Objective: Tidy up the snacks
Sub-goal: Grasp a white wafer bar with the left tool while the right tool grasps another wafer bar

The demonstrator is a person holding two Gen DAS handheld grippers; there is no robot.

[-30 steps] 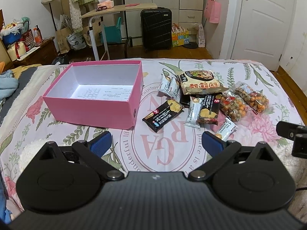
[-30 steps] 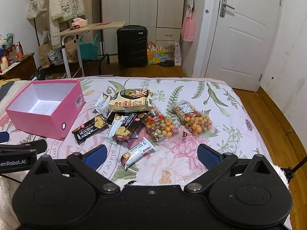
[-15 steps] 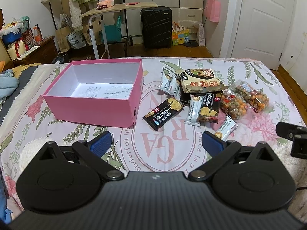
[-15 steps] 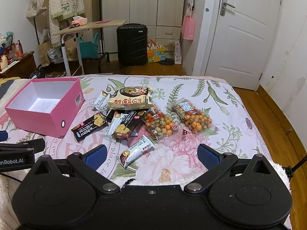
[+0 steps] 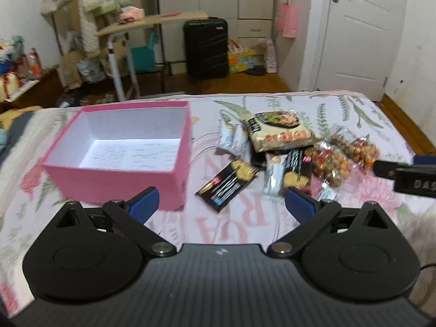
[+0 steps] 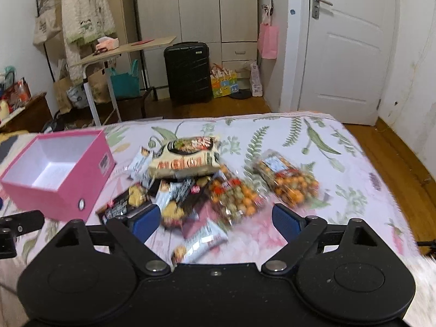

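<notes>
snacks [image 6: 207, 188] heaped on floral bedspread [image 6: 313, 147] | pink box [image 5: 120, 160] beside | both grippers' fingers spread

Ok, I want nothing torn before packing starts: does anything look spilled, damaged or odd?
No spill or tear shows. The snacks lie in an overlapping heap beside the pink box, which holds none. Blur hides fine damage.
</notes>
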